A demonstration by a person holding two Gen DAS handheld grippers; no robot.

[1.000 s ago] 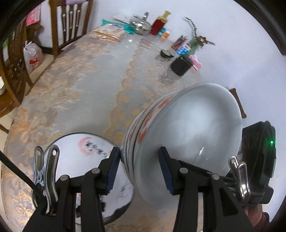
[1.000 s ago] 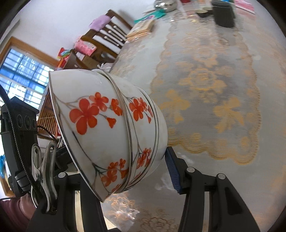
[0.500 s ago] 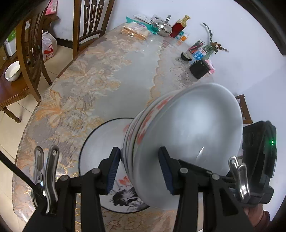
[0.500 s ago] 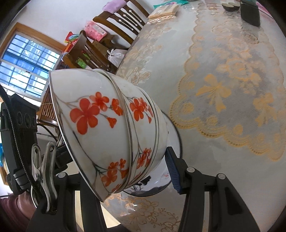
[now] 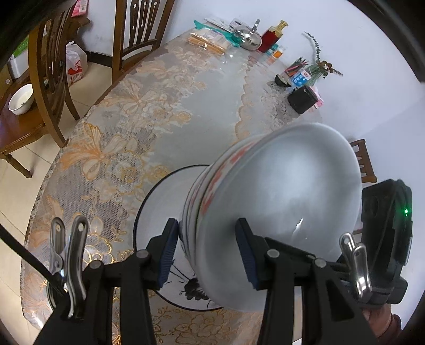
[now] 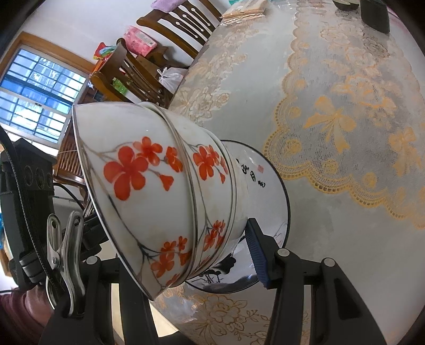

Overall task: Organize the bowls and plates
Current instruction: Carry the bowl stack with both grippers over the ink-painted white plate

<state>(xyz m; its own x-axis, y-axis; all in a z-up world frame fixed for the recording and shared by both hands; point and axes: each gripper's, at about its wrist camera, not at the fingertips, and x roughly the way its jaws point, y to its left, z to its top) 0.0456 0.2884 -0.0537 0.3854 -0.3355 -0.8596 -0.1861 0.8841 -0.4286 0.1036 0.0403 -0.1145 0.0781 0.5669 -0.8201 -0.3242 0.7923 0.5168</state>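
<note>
Here, in the left wrist view, the left gripper [image 5: 205, 250] is clamped partway open on the rims of a stack of nested bowls [image 5: 279, 212], one pad inside the white hollow, one outside. The stack hangs tilted over a black-rimmed plate [image 5: 159, 201] on the lace-covered table [image 5: 138, 124]. Only this view shows the kettle [image 5: 248, 38], red bottle [image 5: 272, 37] and black box [image 5: 302, 99] at the far edge by the wall.

The right wrist view shows the right gripper [image 6: 191, 268] gripping the same stack [image 6: 159, 191] from the other side, revealing red blossoms on its outer walls. One blue pad presses the bottom bowl; the other is hidden. Chairs [image 6: 186, 18] and a window [image 6: 34, 90] stand beyond the table's rim; cloth to the right lies open.
</note>
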